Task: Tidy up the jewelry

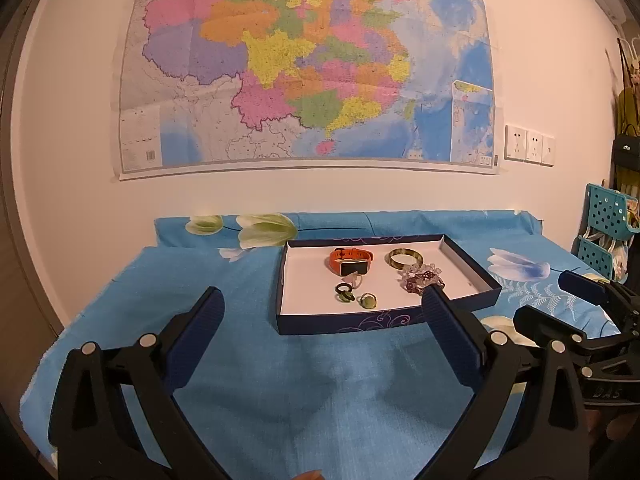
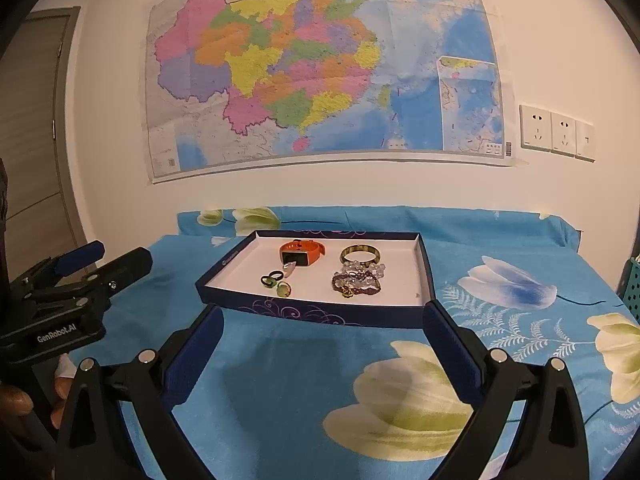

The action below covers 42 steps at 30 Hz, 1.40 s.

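A shallow dark blue box (image 1: 344, 325) (image 2: 320, 312) with a white floor lies on the blue flowered cloth. In it are an orange watch (image 1: 352, 260) (image 2: 302, 252), a green-gold bangle (image 1: 405, 258) (image 2: 359, 254), a heap of bead bracelets (image 1: 420, 276) (image 2: 358, 280), dark and green rings (image 1: 345, 293) (image 2: 272, 280) and a green stone ring (image 1: 367, 300) (image 2: 285, 289). My left gripper (image 1: 322, 312) is open and empty, just short of the box's near wall. My right gripper (image 2: 322, 322) is open and empty at the near wall too.
The cloth-covered table (image 1: 280, 392) meets a white wall with a large map (image 1: 308, 64). A teal basket rack (image 1: 606, 232) stands at the right. Wall sockets (image 2: 556, 132) are at the right. A door (image 2: 36, 120) is at the left.
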### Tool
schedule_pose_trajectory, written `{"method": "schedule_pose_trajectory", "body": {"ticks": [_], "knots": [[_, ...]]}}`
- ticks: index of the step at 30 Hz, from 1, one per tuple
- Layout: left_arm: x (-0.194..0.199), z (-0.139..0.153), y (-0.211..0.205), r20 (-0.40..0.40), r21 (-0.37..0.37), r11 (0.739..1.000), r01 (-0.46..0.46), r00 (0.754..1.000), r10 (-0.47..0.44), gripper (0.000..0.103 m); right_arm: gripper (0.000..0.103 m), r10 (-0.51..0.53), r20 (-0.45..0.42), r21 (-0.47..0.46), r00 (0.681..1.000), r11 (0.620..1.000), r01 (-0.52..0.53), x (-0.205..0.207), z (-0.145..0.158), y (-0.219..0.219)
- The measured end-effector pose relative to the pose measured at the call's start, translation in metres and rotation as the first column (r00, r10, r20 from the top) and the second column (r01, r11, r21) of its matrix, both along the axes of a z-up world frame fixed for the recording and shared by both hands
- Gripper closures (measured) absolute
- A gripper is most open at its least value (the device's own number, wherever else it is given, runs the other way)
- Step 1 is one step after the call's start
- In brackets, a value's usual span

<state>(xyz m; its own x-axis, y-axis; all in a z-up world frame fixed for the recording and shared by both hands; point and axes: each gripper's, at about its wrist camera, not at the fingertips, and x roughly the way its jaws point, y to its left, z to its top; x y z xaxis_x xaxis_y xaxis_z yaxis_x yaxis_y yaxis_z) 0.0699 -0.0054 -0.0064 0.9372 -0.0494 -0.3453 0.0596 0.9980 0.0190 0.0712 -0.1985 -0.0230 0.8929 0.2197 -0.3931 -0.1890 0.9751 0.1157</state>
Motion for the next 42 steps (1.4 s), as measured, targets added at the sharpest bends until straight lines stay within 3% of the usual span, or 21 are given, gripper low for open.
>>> {"method": "schedule_pose_trajectory", "body": {"ticks": [42], "knots": [[-0.017,0.009,-0.003,0.049,0.01,1.0,-0.008,0.999,0.008,0.006,0.007,-0.007,0.033,-0.007,0.999,1.0,0.007,-0.011,0.009,0.0]]}}
